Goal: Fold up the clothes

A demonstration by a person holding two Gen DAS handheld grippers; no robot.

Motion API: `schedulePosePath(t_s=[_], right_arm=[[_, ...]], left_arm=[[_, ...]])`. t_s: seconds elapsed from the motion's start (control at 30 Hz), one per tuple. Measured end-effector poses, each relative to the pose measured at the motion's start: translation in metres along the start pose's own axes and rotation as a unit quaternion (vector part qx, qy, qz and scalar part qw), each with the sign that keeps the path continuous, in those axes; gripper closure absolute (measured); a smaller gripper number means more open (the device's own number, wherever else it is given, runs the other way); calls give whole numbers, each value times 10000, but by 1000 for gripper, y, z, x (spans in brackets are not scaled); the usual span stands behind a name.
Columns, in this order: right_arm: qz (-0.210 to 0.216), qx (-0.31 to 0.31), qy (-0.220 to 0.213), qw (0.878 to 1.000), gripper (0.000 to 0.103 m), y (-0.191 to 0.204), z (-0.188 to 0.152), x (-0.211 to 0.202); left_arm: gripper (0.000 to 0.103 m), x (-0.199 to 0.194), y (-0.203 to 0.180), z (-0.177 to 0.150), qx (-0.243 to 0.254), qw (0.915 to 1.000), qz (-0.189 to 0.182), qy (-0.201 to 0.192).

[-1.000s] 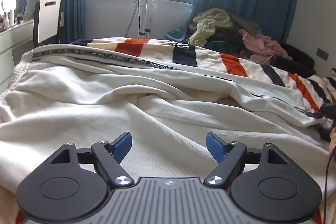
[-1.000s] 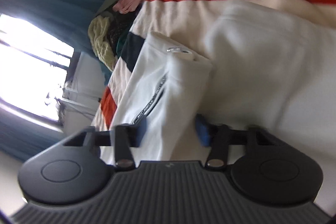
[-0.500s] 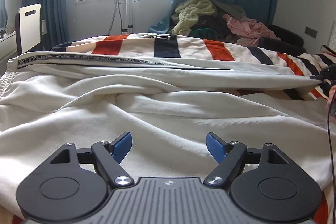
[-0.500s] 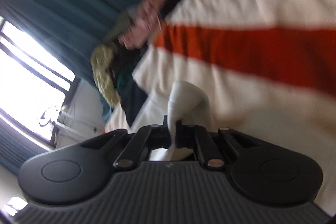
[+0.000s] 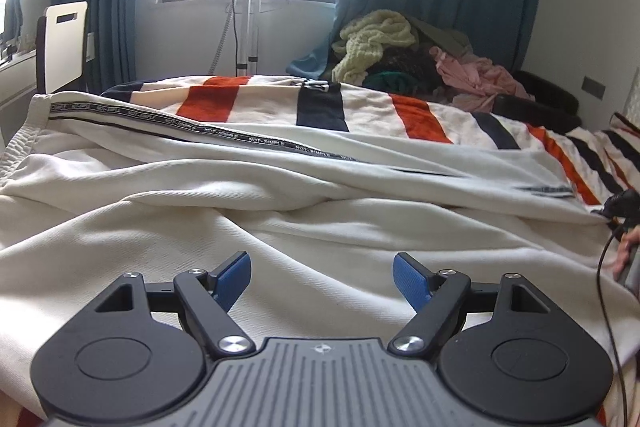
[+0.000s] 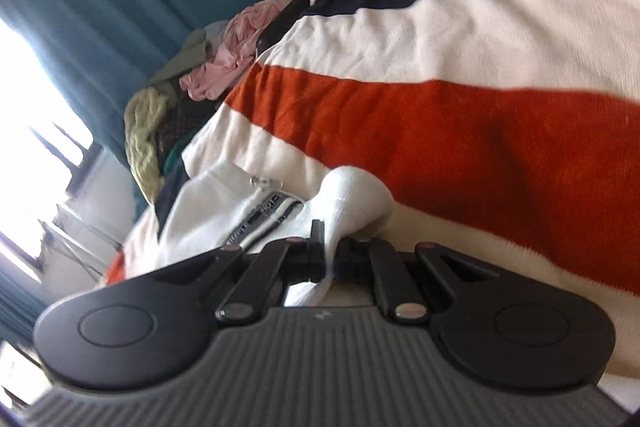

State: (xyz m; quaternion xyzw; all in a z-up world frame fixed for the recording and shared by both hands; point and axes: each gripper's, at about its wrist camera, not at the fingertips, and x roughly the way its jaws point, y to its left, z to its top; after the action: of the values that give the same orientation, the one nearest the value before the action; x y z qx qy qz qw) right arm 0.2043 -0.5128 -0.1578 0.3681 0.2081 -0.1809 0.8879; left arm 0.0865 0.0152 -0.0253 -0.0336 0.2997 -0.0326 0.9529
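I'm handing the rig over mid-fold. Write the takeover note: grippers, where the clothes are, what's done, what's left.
Right gripper: shut on a pinched bit of the white trousers, at the leg end near the zip and printed side tape; the jaws have just been closing on it.
Left gripper: open, holding nothing, low over the middle of the trousers.
Trousers: spread wrinkled across the striped blanket, waistband at the left in the left wrist view.
Unfolded clothes pile: at the far end by the curtain.
Done: one grasp taken. No fold made yet.
Left: grip with the left gripper, fold the trousers, then the pile.
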Motion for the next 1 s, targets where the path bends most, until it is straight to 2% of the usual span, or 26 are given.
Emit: schedulePosePath(t_s=[0.07,0.13,0.2,0.23,0.27,0.3,0.5,0.67,0.77,0.9,1.0], right_arm=[[-106,-472,-7,9988,91,12,-2,-7],[-181,-672,63,9976,85,20,-3,-18],[-100,-863,41,9962,53,29,-6,-37],[-50,-959,25,9954,43,33,-7,-47],[26,-1061,8,9944,26,39,-7,-57],[108,-1165,-8,9931,20,45,-7,-68],[736,-1516,-146,9856,22,85,-12,-142],[1253,-2068,-30,9703,22,112,-39,-208],[1269,-2363,45,9634,22,118,-60,-239],[987,-2090,167,9728,22,110,-66,-252],[808,-1857,234,9790,22,101,-61,-254]], left_arm=[[23,-3,3,1,-79,9999,18,-59],[23,-5,6,3,-179,9998,28,-99],[23,-8,9,5,-280,9995,37,-139],[23,-10,10,6,-290,9994,65,-173],[23,-13,11,6,-297,9993,95,-208],[23,-15,12,7,-304,9992,124,-243],[21,-32,7,5,-90,9994,52,-340],[20,-48,3,0,8,9993,-161,-345],[20,-54,11,-3,-273,9988,-354,-211],[20,-55,23,-7,-463,9983,-307,-144],[20,-45,29,-14,-608,9979,-180,91]])
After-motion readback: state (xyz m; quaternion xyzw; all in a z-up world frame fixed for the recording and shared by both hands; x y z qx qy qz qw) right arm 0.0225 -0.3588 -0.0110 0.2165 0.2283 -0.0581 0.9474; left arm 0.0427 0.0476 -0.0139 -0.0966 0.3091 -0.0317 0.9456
